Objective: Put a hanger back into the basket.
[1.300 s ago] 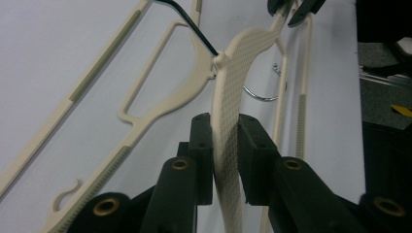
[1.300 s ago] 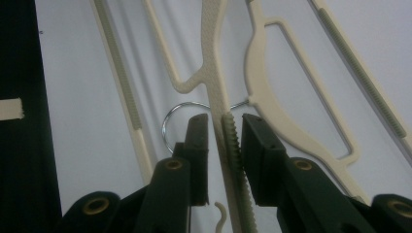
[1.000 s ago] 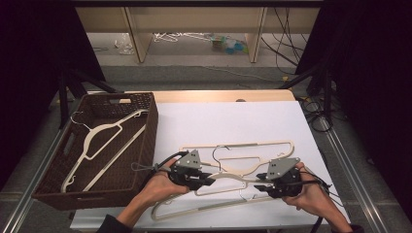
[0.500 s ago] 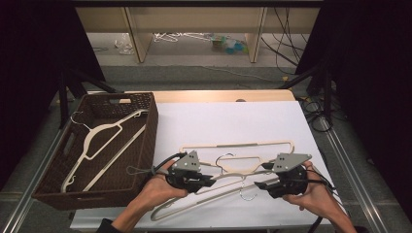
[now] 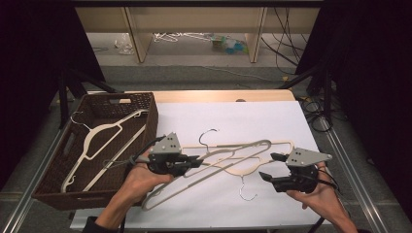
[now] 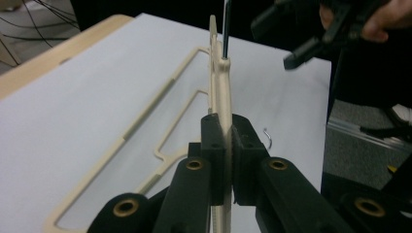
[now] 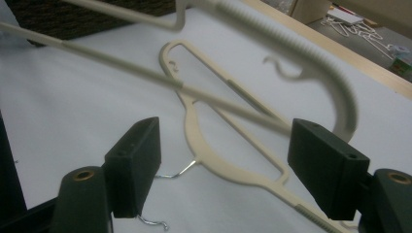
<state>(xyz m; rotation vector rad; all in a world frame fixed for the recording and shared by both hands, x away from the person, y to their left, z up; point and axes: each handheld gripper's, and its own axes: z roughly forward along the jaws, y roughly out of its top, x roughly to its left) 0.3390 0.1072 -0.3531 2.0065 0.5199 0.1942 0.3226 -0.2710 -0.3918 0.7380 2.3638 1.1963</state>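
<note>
Left claw point(image 5: 197, 161) is clamped tight on a cream hanger point(image 5: 214, 167), its two black jaws squeezing the thin plastic edge-on in the left gripper view point(image 6: 224, 160). That held hanger is lifted off the bench point(image 5: 243, 121) and tilted, its far end up toward 2 o'clock and its low corner down at 7 o'clock near the front edge. Over at 4 o'clock the right claw point(image 5: 272, 167) stands wide apart, nothing between its jaws; in the right gripper view point(image 7: 223, 165) the gap frames a second cream hanger point(image 7: 214, 145) lying flat on the white cover, its wire hook point(image 5: 245, 191) pointing back to 6 o'clock. The lifted hanger crosses above the flat one. Out at 9 o'clock sits a brown wicker basket point(image 5: 145, 104) with another pale hanger point(image 5: 104, 138) resting inside.
</note>
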